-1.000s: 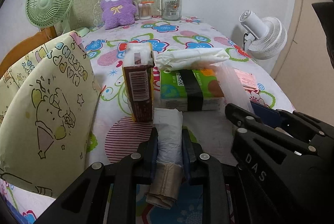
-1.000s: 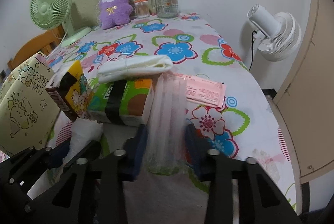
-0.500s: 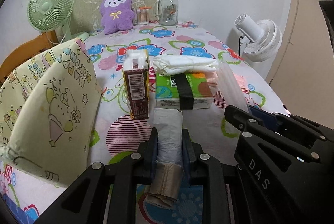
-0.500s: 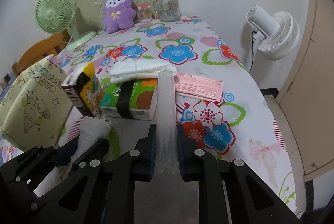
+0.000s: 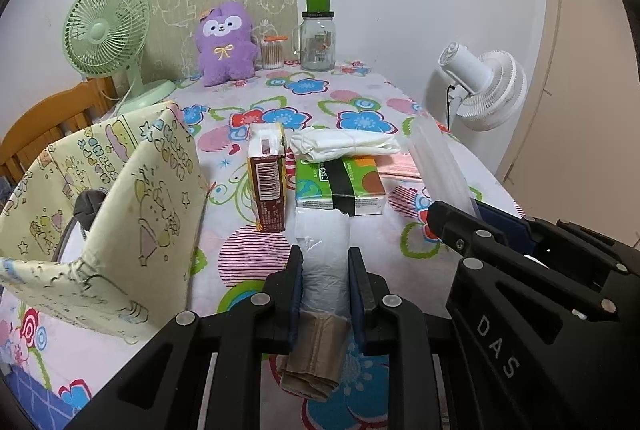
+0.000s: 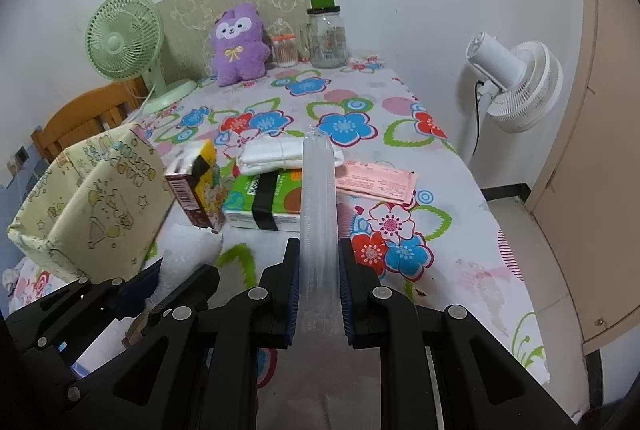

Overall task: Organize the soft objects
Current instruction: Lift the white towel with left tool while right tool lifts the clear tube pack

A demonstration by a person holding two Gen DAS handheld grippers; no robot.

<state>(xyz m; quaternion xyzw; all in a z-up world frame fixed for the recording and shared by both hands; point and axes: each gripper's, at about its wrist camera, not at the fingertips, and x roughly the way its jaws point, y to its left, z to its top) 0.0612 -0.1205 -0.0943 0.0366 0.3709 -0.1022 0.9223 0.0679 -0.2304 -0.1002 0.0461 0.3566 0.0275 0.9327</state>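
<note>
Table (image 5: 360, 101), floral cloth: fills both wrist views and bears every item below.

Storage box (image 5: 132, 197), pale yellow with cartoon print, open-topped: at 9 o'clock in the left wrist view, at the table's near left.

2 fans: a green fan (image 5: 106, 29) at 10 o'clock on the table's far left corner; a white fan (image 5: 486, 85) at 2 o'clock beside the table's right edge.

Left gripper (image 5: 324, 282): at 6 o'clock in its own view, jaws clamped on a white plastic-wrapped roll (image 5: 322, 262) with a tan end (image 5: 316, 362) behind the pads.

Right gripper (image 6: 319, 294): at 6 o'clock in its own view, jaws clamped together on a clear plastic sleeve (image 6: 318, 197) that runs up toward 12 o'clock.

Purple plush toy (image 5: 226, 43): upright at 11 o'clock against the far backboard.

Green tissue pack (image 5: 340, 185), black band across it: flat at centre, with a folded white cloth (image 5: 344, 143) lying on its far edge.

Brown carton (image 5: 268, 181): upright, just left of the tissue pack.

Glass jar (image 5: 317, 39), green lid: at 12 o'clock, far edge.

Pink packet (image 6: 376, 181): flat, at 3 o'clock of the tissue pack.
</note>
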